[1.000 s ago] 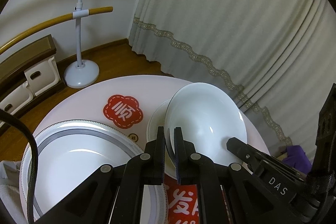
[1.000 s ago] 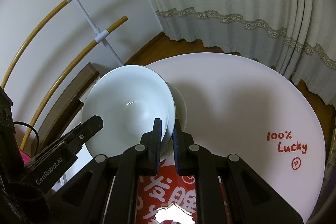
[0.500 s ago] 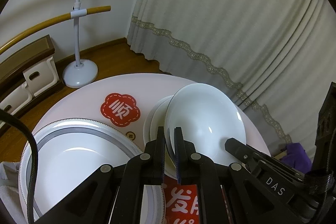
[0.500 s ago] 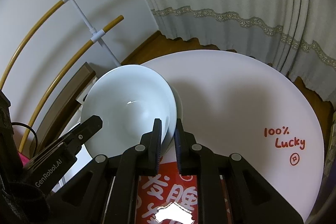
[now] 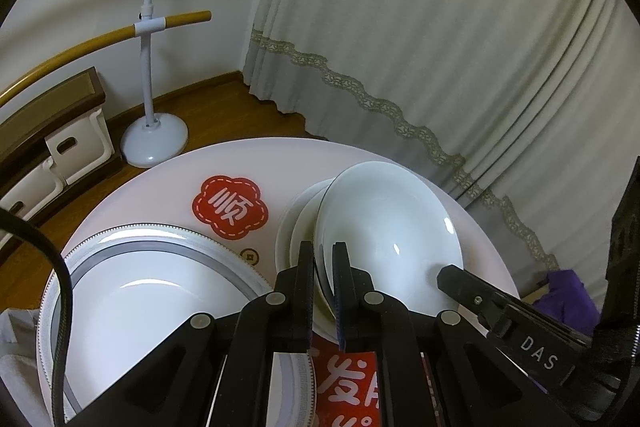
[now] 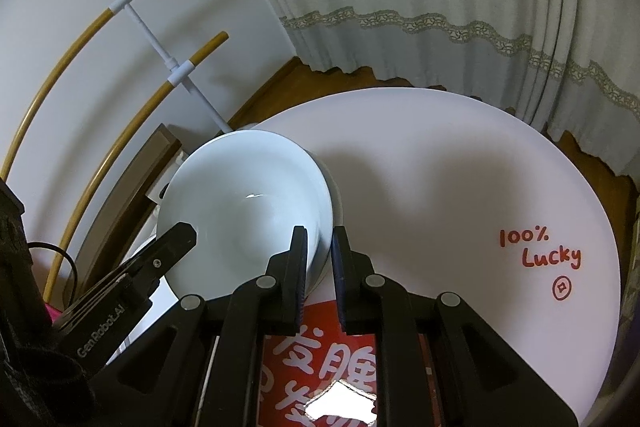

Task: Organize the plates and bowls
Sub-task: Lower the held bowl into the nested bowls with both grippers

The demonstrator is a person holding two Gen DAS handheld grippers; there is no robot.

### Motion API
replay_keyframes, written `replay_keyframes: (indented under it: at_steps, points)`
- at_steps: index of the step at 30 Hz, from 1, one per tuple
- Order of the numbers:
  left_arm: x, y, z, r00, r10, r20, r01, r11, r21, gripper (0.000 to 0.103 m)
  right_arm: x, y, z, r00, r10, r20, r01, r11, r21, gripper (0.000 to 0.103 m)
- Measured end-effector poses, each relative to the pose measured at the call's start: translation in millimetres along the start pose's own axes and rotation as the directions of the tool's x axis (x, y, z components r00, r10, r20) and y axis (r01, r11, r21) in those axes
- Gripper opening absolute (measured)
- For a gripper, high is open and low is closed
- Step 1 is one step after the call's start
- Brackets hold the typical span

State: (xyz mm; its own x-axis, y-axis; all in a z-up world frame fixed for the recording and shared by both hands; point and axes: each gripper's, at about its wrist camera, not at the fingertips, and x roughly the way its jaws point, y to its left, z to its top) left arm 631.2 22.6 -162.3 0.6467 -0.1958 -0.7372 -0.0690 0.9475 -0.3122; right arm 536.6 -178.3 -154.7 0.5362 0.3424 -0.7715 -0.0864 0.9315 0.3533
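Pale pleated curtains with a lace band hang behind the round white table (image 6: 440, 163), and everything that matters sits close to the red flower-shaped sticker (image 5: 229, 207) printed on its top. Just right of that sticker, the white bowl (image 5: 384, 227) rests tilted on a small stack of white dishes (image 5: 296, 223); to the sticker's lower left lies a large plate with a grey band (image 5: 132, 291). Compared with a second ago, the bowl has settled lower onto the stack, whose rims now show more plainly along its left side. The left gripper (image 5: 323, 267) stays pinched on the bowl's near rim, its jaws all but closed on the thin edge. The right gripper (image 6: 320, 247) has changed: where it clamped the opposite rim a second ago, its jaws have parted a little, and a sliver of daylight now shows between the outer finger and the bowl's edge, though the rim remains between them. Neither hand appears to have shifted. This reads as the release stage of a stacking move: the bowl seems delivered onto the pile, and the right side is giving it up first. Since the bowl sits askew rather than nested flat, letting go on the left may let it rock or slide, so a gentle release looks wise.
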Motion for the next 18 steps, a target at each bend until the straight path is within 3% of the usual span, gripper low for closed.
replay_keyframes:
  at_steps: [6,12,18]
  points:
    - [-3,-2,0,1.000,0.000,0.004,0.000,1.000,0.007,0.006,-7,-1,-2,1.000,0.010,0.014,-0.011,1.000,0.006,0.014]
    - [-4,-2,-1,1.000,-0.004,0.004,0.004,1.000,0.006,0.006,-12,-9,-4,0.999,-0.029,0.029,0.028,0.999,0.044,0.017]
    - [-4,-3,-1,1.000,-0.002,0.003,0.002,1.000,0.009,0.006,1,-20,-6,0.999,0.045,-0.013,-0.043,0.992,0.117,0.023]
